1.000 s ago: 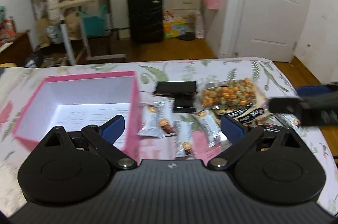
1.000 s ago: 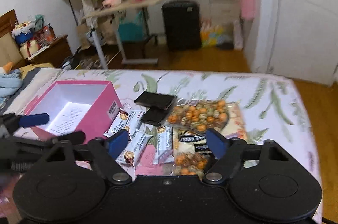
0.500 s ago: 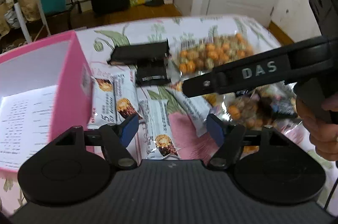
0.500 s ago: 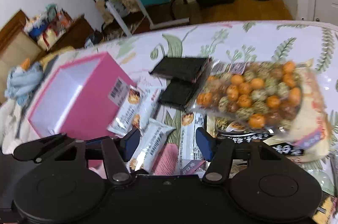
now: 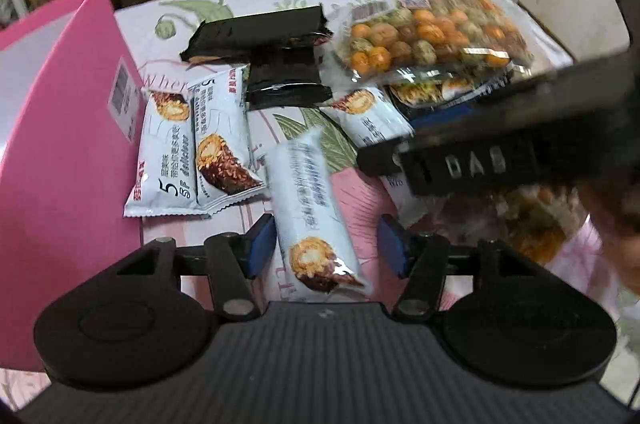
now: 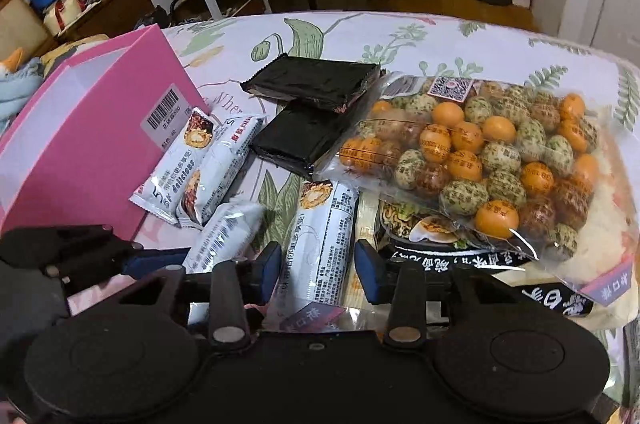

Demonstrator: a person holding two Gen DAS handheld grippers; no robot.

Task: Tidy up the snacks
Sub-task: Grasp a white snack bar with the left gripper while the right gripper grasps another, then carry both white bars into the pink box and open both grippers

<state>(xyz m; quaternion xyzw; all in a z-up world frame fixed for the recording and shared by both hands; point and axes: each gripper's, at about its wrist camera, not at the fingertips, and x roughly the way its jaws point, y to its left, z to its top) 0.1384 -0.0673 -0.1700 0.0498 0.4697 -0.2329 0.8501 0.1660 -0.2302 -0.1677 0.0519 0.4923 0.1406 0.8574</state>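
In the left wrist view my left gripper (image 5: pixel 328 250) straddles a white snack bar (image 5: pixel 312 220) that lies on the floral cloth. Its jaws are closing, and a gap shows at the right pad. In the right wrist view my right gripper (image 6: pixel 318 264) straddles another white bar (image 6: pixel 324 244). Its jaws are closing too, with the blue pads right at the wrapper's sides and no squeeze visible. The open pink box (image 5: pixel 60 143) stands at the left, with two more white bars (image 5: pixel 192 143) leaning at its wall.
A clear bag of orange and green speckled balls (image 6: pixel 480 151) lies on the right over a dark noodle packet (image 6: pixel 460 256). Two black packets (image 6: pixel 316 83) lie behind the bars. A left gripper finger (image 6: pixel 80 248) sits low beside the pink box (image 6: pixel 80 151). Beyond the bed are a suitcase and a door.
Both grippers came down and forward over the snacks and their jaws narrowed. Each now has a white bar between its pads. The right tool now crosses the left view closer.
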